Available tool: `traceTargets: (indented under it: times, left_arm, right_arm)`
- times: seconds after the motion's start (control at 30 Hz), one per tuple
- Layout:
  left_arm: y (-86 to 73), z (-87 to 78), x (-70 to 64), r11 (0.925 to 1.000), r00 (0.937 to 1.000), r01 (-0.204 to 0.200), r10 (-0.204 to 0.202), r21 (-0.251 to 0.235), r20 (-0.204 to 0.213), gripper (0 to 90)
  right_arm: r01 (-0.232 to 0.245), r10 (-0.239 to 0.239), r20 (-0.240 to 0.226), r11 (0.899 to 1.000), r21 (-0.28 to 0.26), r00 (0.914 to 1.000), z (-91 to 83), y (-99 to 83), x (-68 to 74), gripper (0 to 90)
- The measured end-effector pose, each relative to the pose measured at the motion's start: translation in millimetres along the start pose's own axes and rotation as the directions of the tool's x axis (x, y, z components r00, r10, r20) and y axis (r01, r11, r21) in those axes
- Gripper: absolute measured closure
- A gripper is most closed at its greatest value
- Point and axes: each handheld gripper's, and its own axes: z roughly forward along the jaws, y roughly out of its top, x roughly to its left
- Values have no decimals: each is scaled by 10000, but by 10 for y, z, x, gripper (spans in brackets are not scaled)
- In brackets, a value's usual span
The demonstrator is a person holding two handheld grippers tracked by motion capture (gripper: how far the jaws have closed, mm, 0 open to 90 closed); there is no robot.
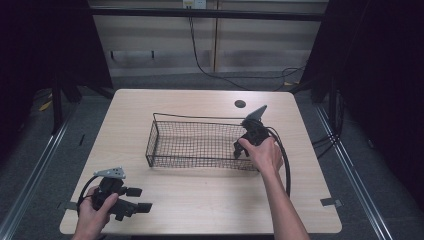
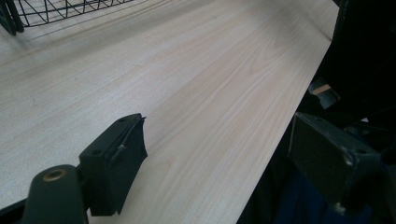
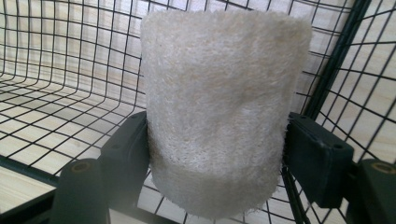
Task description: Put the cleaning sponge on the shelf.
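1. Pale wood-grain table, rectangular with rounded corners, a small dark round hole near its far edge.
2. Black wire-mesh basket, rectangular and shallow, set at the table's middle, slightly toward the right edge.
3. Right gripper at the basket's right end, jaws clenched on a cream loofah sponge: cylindrical, coarse and fibrous, held upright inside the mesh walls, pressed on both sides.
4. Right hand wrapped around that gripper, black cable looping toward the near edge.
5. Left gripper near the table's near-left corner, held in the left hand, jaws spread wide, released, grasping nothing; flat black pads over bare wood.
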Motion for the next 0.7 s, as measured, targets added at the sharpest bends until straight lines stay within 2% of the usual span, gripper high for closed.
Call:
traceTargets:
  times: [0.7]
  left_arm:
    - [0, -1, -1, 10000, 10000, -18, 18, 8, -27, 184]
  right_arm:
    - [28, -31, 375, 10000, 72, 9993, 61, 36, 28, 274]
